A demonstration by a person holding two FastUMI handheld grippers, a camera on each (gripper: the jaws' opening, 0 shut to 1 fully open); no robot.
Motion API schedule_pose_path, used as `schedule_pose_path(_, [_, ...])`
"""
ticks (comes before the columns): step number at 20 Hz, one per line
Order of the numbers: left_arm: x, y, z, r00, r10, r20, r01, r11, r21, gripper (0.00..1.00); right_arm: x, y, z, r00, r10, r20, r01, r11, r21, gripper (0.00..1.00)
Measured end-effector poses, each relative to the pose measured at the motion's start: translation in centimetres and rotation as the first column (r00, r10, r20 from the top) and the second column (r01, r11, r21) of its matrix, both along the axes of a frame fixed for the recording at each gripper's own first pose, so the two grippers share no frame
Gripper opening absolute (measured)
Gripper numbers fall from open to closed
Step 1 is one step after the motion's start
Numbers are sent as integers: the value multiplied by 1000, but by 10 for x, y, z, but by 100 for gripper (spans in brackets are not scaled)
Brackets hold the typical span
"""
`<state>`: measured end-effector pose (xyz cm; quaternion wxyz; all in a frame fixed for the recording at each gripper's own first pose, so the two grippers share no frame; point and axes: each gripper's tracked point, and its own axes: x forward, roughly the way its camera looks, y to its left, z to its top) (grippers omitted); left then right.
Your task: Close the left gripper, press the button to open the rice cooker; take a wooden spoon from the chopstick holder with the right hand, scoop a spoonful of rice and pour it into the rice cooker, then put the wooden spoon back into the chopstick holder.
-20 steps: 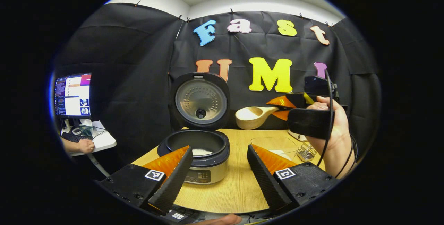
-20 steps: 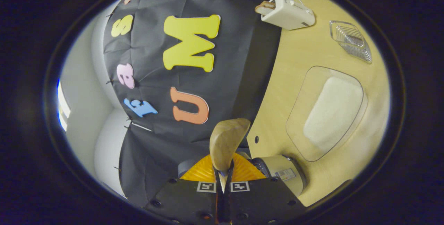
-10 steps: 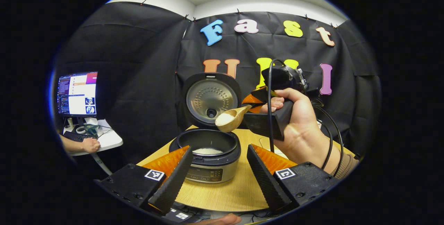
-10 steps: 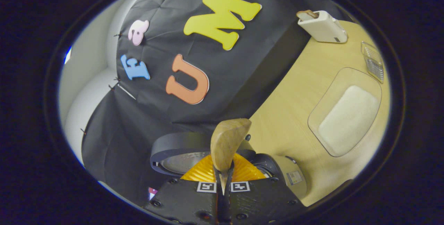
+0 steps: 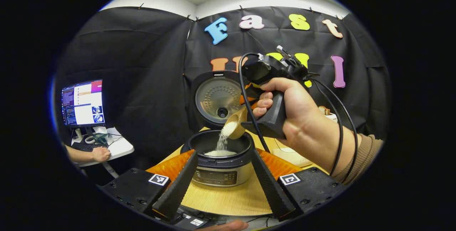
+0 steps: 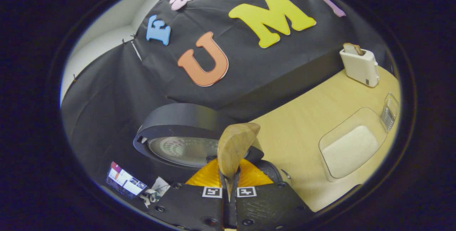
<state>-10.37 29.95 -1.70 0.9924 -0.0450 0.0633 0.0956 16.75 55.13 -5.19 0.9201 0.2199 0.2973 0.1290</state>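
Right gripper [image 6: 229,184] is clamping the light wooden spoon [image 5: 236,125] by its handle, tipping it so white rice [image 5: 223,140] is falling into the black-and-silver rice cooker [image 5: 221,159] with lid up on the round wooden table [image 5: 228,199], while left gripper [image 5: 222,183] is hovering open near the cooker.

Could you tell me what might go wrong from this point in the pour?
The wooden spoon is tipped near the right side of the rice cooker rim, so grains could land on the table. The right gripper pinches only the handle's end, so the spoon could twist. The upright lid stands close behind the spoon and could be knocked.
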Motion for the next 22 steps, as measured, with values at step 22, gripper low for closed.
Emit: schedule_pose_path(22, [12,17,-29,995,52,-87,-47,997,54,97,-22,79,72,779,591,209,-327,667,-669,1])
